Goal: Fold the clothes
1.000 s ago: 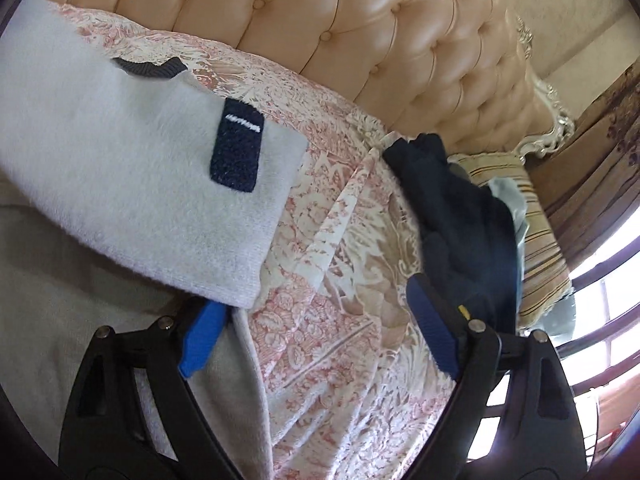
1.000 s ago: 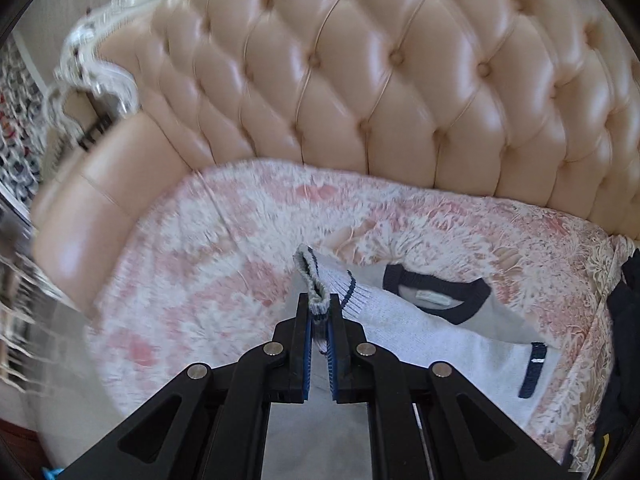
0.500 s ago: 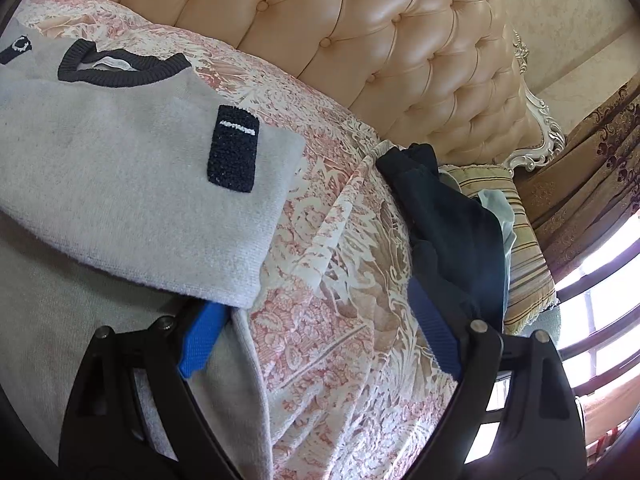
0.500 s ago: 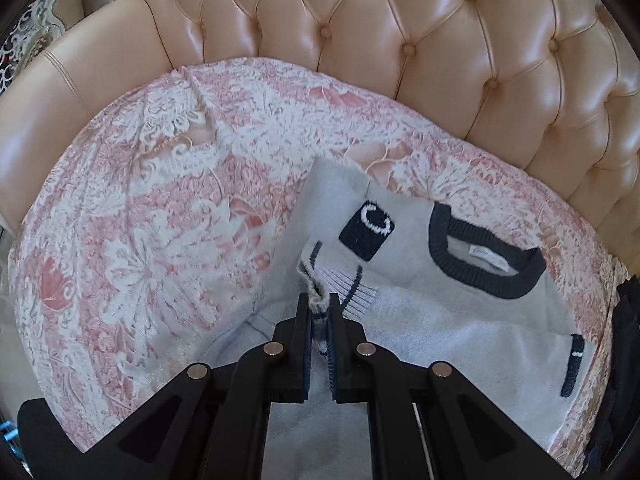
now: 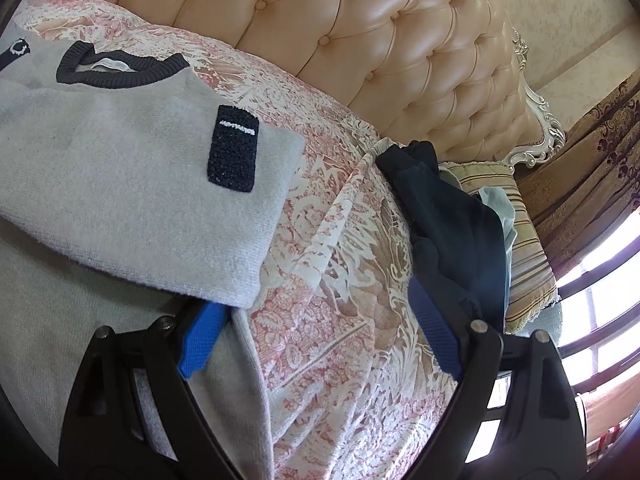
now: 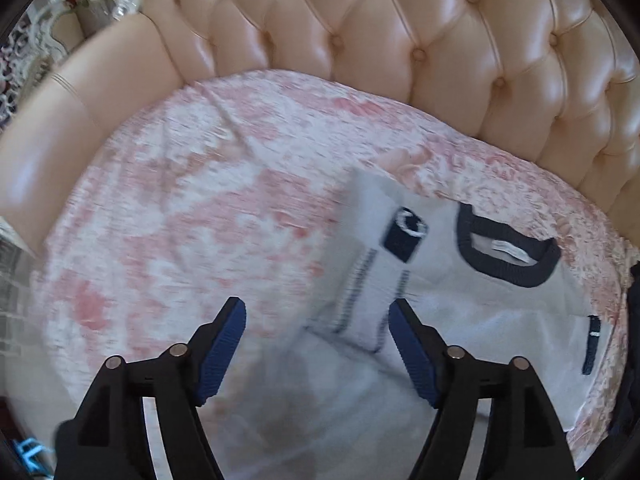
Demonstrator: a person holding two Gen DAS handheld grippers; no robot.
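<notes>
Item: one grey knit sweater point(image 6: 472, 320) with a navy collar point(image 6: 508, 254), laid flat on the pink-and-white floral cover point(image 6: 208, 208) of a sofa seat. The collar end points toward the tufted cream backrest point(image 6: 420, 40); the hem end runs toward the seat's front edge, so the long axis lies back to front. Position: right half of the seat in the right wrist view, the collar close to the back edge.

Sleeves: two, both folded inward over the body. One, with a striped cuff point(image 6: 368, 300) and a navy patch bearing a white ring point(image 6: 406, 232), lies across the chest. The other point(image 5: 160, 200), with one navy rectangular patch point(image 5: 234, 148), lies across the body in the left wrist view.

Other goods: one heap of dark navy clothing point(image 5: 452, 216) at the seat's far end, resting against one striped cushion point(image 5: 524, 240). One patterned curtain point(image 5: 592, 152) beside a window.

Right gripper point(image 6: 316, 332): jaws opening, already wide apart; the striped cuff lies between them, beside the right-hand pad, not pinched. View is motion-blurred.

Left gripper point(image 5: 316, 328): jaws spread wide, holding nothing. One blue pad point(image 5: 202, 336) is tucked under the edge of the folded sleeve; the other is in front of the dark heap.
</notes>
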